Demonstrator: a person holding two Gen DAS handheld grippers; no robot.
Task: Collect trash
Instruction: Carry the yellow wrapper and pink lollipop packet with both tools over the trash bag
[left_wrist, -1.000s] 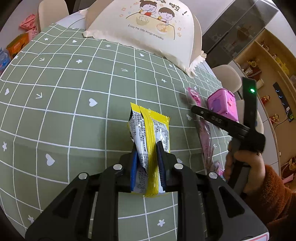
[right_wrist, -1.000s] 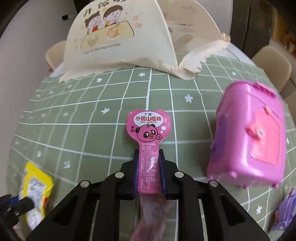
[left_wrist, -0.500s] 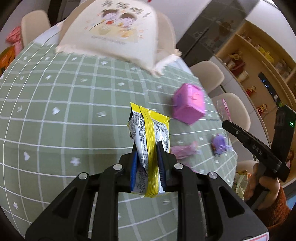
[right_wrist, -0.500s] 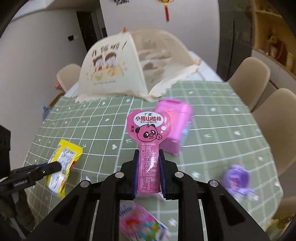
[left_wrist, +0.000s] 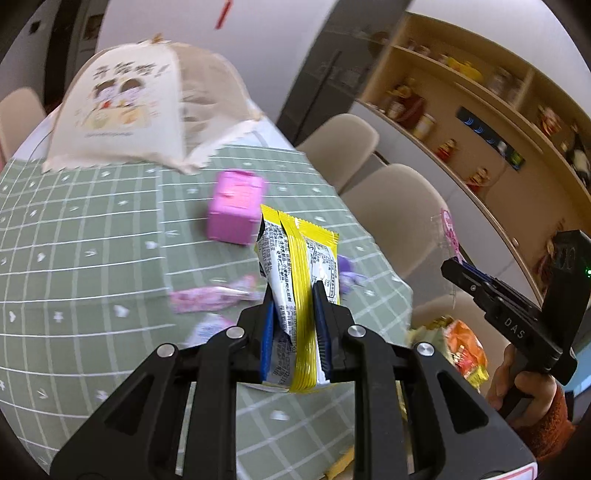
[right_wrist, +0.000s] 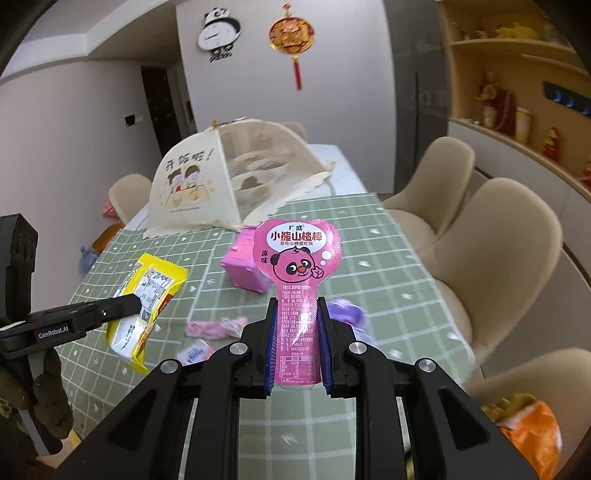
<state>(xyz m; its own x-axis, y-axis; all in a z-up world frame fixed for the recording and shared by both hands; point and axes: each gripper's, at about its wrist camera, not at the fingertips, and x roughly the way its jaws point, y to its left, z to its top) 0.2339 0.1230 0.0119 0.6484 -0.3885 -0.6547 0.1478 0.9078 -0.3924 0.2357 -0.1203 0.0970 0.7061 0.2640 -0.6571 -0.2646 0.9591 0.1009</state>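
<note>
My left hand-held gripper (left_wrist: 294, 314) clamps a yellow wrapper (left_wrist: 297, 266), my right hand-held gripper (right_wrist: 295, 325) a pink panda wrapper (right_wrist: 297, 266), both lifted above the worktop (right_wrist: 388, 266), presumably for binning.

Both views are evenly lit by soft indoor light, without hard shadows. Straight lines are bent strongly toward the dark rounded corners. The table (left_wrist: 92, 236) and shelves (left_wrist: 461, 122) are smeared by motion blur, while nearby parts are rendered sharp.
</note>
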